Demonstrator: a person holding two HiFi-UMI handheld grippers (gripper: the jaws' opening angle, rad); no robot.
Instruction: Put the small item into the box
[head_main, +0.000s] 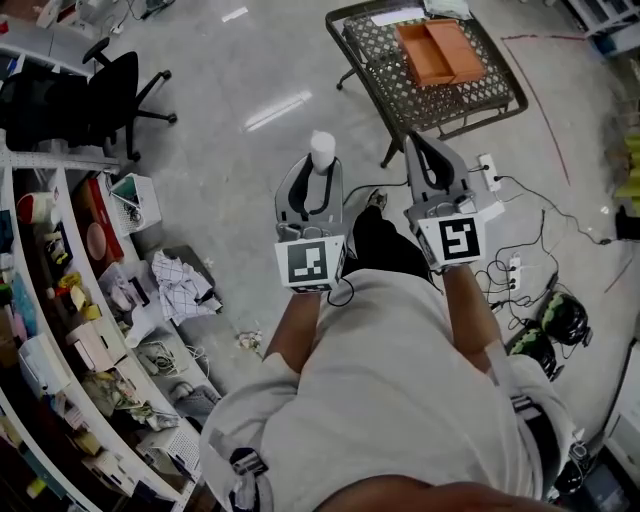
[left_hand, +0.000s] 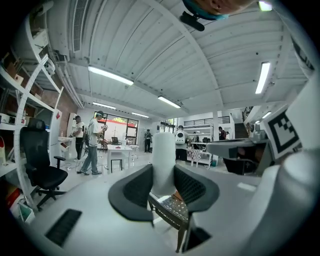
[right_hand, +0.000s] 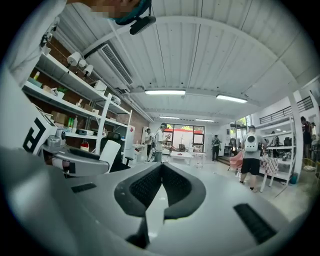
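Pads (left_hand: 132, 192) of the left hand-held gripper (head_main: 320, 168) are clamped on the small item (left_hand: 163, 160), a plain white cylinder. Only the left gripper view shows that grip, with one dark ribbed pad pressed against each side of the cylinder. In that view the item's long axis runs upright, crossing the line of the jaws. Its rounded upper end rises well above the pads and its lower end is hidden between them. The head view looks down on the item's top end, which pokes out at the gripper's tip, and the pads themselves cannot be made out there. The head view alone places the item in the room: it is held in the air over the grey floor (head_main: 230, 70), in front of the person and well apart from the orange box (head_main: 440, 50). The box lies open on a wire-mesh tabletop (head_main: 500, 95) further ahead and to the right. The left gripper view catches only a corner of that mesh and a sliver of orange below the jaws. The right hand-held gripper (right_hand: 161, 172) has its jaws together with nothing between them, as its own view shows. In the head view it is just beside the left one, pointing the same way. The two gripper views also show distant people and white tables in a hall, which the head view misses.
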